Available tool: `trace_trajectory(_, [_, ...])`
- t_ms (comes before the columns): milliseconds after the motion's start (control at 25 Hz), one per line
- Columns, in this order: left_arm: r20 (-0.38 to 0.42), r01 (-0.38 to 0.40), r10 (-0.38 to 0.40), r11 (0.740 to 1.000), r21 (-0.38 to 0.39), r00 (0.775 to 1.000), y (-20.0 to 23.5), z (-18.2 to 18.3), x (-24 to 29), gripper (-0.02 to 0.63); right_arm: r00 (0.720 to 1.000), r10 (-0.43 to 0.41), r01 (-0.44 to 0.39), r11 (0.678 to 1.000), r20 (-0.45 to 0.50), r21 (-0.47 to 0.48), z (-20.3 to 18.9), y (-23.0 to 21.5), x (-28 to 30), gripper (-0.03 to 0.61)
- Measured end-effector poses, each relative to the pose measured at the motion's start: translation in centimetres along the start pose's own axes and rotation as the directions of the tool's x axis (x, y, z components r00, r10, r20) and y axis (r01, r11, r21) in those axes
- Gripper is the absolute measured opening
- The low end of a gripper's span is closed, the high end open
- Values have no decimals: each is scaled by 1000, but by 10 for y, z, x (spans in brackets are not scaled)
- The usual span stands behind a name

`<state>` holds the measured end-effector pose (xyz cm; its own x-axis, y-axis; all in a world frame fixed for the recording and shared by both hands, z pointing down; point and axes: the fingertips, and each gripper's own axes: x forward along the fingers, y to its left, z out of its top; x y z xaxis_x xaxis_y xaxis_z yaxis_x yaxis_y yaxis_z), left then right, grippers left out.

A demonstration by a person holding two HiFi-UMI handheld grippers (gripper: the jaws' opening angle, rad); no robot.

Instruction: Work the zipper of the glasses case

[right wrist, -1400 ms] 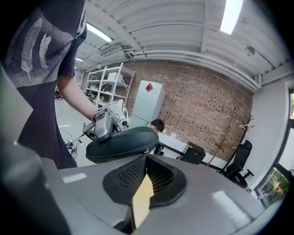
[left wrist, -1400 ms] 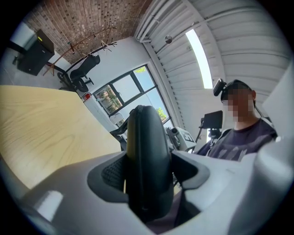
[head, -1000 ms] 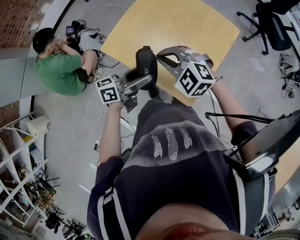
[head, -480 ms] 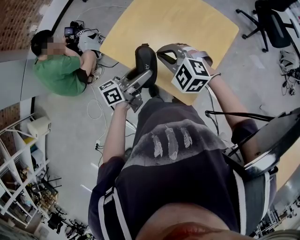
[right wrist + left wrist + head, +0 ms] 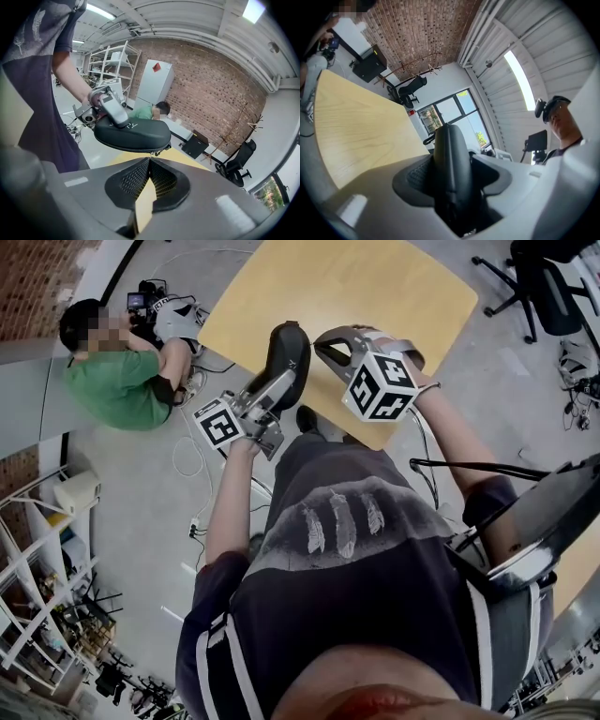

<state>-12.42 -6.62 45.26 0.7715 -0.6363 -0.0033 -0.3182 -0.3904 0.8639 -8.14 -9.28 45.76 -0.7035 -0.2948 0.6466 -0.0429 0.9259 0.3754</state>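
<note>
From the head view, the left tongs [image 5: 279,382] hold a black oval glasses case [image 5: 287,351] up in the air. The glasses case stands on end over the edge of the pale yellow wooden bench [image 5: 356,287]. The right tongs [image 5: 328,345] come in from the other side, and their tip is just beside the case. A person in a green shirt [image 5: 117,385] sits on the grey floor [image 5: 141,521] off to the left. A black office chair [image 5: 544,287] stands far to the right.

In the left gripper view, the case [image 5: 449,154] sits right between the two pads of the left tongs [image 5: 453,187]. The pads are squeezing in on it from both sides and pinch it. The bench [image 5: 361,131] lies behind it. Past that are a red brick wall [image 5: 412,37] and another black office chair [image 5: 412,86].

In the right gripper view, the right tongs [image 5: 149,164] are pressed together. Their tip is right under the zipper [image 5: 157,150] that runs along the bottom edge of the case [image 5: 133,133]. I cannot tell if the tip is nipping the little zipper pull. The case lies flat here, and the left tongs [image 5: 112,110] grip its far end. Behind are a white shelf [image 5: 110,61], a tall white cabinet [image 5: 154,84] and the brick wall [image 5: 211,103].
</note>
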Motion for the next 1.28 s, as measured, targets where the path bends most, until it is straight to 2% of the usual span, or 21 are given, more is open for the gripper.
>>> trace_trajectory(200, [-5, -16, 16, 999, -48, 1000, 7, -4, 3, 244, 1000, -2, 2, 1000, -27, -8, -4, -1, 5, 2])
trace_trajectory(400, [-49, 71, -77, 991, -116, 996, 5, -12, 3, 263, 1000, 20, -20, 1000, 9, 13, 4, -2, 3, 0])
trace_trajectory(640, [-133, 139, -149, 987, -83, 980, -11, -21, 13, 287, 997, 58, -57, 998, 43, -39, 15, 7, -1, 0])
trace_trajectory(720, [-151, 134, -142, 989, -64, 978, -12, -21, 16, 268, 998, 52, -51, 998, 45, -40, 15, 7, -1, 0])
trace_trajectory(920, [-149, 124, -134, 990, -73, 980, -9, -19, 19, 265, 998, 50, -48, 997, 32, -56, 12, 3, 0, 0])
trace_trajectory(1120, [-81, 68, -75, 994, -83, 994, -1, -15, 22, 258, 999, 41, -41, 995, 3, -92, 8, 2, 2, 0])
trace_trajectory(1280, [-59, 39, -44, 996, -74, 997, 3, -14, 20, 258, 999, 52, -51, 994, 2, -94, 9, 5, 4, 0])
